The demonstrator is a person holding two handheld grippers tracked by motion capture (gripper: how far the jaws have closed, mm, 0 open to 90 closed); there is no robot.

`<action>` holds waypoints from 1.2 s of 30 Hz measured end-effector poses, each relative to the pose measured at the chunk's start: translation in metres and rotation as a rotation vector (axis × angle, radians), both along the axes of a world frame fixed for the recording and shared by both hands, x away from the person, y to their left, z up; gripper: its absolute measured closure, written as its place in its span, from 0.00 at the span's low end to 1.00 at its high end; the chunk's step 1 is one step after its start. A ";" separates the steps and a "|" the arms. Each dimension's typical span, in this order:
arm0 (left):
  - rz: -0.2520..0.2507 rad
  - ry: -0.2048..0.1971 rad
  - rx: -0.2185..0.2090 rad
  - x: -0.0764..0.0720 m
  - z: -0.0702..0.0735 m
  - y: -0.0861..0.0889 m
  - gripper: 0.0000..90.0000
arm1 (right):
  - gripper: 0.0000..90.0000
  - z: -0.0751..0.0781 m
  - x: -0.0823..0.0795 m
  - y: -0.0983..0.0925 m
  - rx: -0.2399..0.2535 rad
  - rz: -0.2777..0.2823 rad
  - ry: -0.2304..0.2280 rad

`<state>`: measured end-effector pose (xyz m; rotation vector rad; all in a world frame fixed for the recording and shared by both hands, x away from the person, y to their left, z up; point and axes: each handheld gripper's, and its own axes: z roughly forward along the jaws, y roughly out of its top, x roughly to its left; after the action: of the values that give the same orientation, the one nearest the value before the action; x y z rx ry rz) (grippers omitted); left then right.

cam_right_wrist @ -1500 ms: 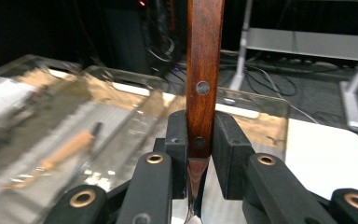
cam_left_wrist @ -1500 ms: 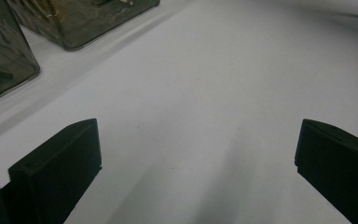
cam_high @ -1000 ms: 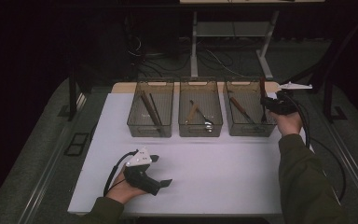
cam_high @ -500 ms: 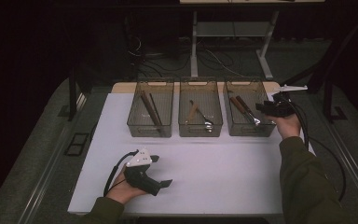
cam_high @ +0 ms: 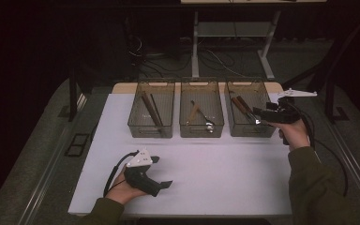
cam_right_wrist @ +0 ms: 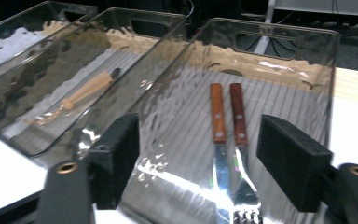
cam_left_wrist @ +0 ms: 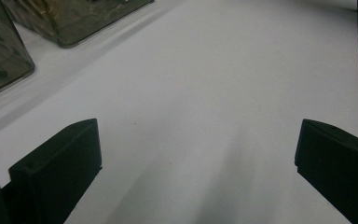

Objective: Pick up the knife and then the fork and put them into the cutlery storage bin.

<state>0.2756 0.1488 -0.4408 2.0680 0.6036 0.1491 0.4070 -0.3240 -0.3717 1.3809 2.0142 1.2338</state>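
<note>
Three clear bins stand in a row at the back of the white table [cam_high: 225,164]. In the right bin [cam_high: 248,129] lie two utensils with red-brown wooden handles [cam_right_wrist: 218,114], side by side; one is a fork [cam_right_wrist: 242,186]. My right gripper [cam_high: 258,114] hovers at that bin's right side and points left over it. Its jaws have just been opening, and in the right gripper view they stand open [cam_right_wrist: 200,154] with nothing between them. My left gripper [cam_high: 161,172] rests on the table's near left part, open [cam_left_wrist: 196,154], with bare table between the jaws.
The middle bin [cam_high: 201,129] holds a light wooden utensil [cam_right_wrist: 86,88]. The left bin [cam_high: 151,129] holds long dark sticks. A cable trails from the right gripper past the table's right edge. Dark floor and a desk frame lie beyond the bins.
The right gripper has opened and drawn back from above the right bin toward its right side. A second utensil now lies in that bin. The left gripper has not moved.
</note>
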 end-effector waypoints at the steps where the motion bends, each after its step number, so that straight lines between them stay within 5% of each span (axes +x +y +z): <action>1: -0.001 -0.002 0.000 0.000 0.000 0.001 0.00 | 0.28 0.000 -0.003 0.002 -0.005 0.001 -0.001; 23: 0.021 -0.008 -0.005 0.001 0.001 0.006 0.00 | 0.19 -0.022 -0.069 0.029 0.009 0.162 -0.065; 36: 0.022 -0.006 -0.011 0.000 0.002 0.006 0.00 | 0.19 -0.044 -0.102 0.034 0.019 0.237 -0.049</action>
<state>0.2760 0.1544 -0.4390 2.0498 0.6222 0.1648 0.3053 -0.2895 -0.4154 1.1336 2.1850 1.3743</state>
